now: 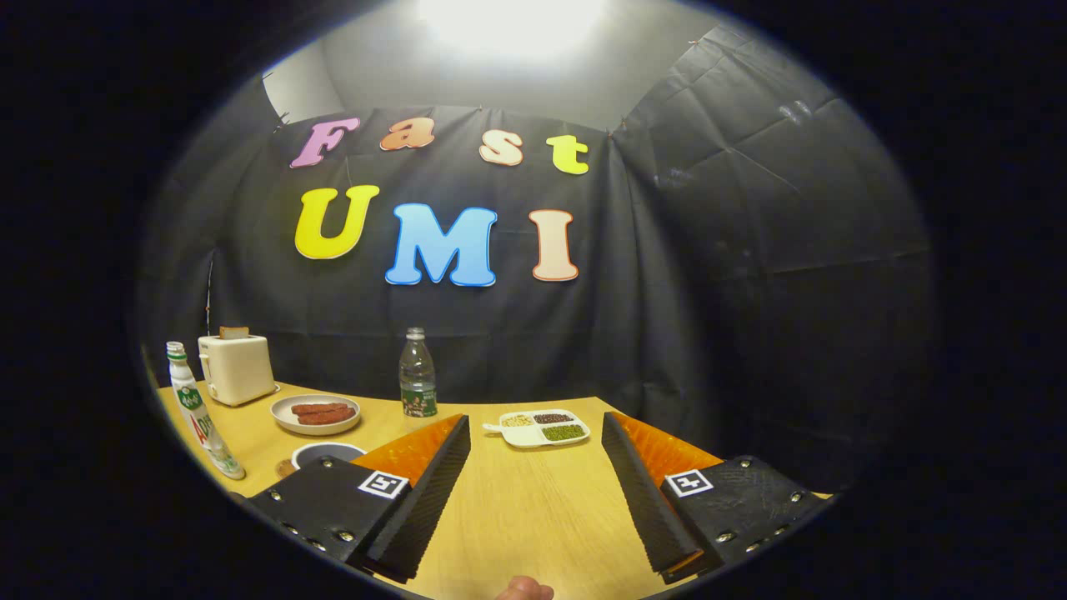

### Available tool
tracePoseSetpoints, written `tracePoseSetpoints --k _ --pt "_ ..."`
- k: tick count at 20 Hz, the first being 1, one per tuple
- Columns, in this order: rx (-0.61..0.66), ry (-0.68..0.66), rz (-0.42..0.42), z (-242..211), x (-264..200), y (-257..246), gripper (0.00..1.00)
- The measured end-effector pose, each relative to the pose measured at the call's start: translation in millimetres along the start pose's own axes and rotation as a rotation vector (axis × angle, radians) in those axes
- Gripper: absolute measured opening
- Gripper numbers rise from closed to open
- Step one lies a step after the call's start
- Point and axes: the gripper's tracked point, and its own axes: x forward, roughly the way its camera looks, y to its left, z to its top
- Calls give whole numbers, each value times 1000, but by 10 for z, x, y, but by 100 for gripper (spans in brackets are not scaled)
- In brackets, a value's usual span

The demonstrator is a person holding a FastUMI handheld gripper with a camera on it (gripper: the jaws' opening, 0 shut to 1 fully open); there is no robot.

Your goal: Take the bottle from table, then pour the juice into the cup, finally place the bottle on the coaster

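Bare counter lies between the spread fingers of the tool. Just ahead, a divided dish and a clear bottle stand in the way; a cup crowds the left finger.

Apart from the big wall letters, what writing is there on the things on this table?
Clear bottle: green label, print too small to read.
White bottle: label warped and blurred, not legible.
Tool, open above the table: square coded markers, no words.
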Motion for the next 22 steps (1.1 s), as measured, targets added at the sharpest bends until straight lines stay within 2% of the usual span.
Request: tracePoseSetpoints --k 4,6,9,13,19,22 --pt "-64 17 -48 102 -335 460 96" --pt "-41 6 3 183 -509 879 96" --pt "26 -16 125 272 -710 1557 96" --pt "34 5 216 188 -898 2128 96" --pt "42 14 325 5 -1142 2725 96" --pt "22 38 349 -120 -1127 2964 96"
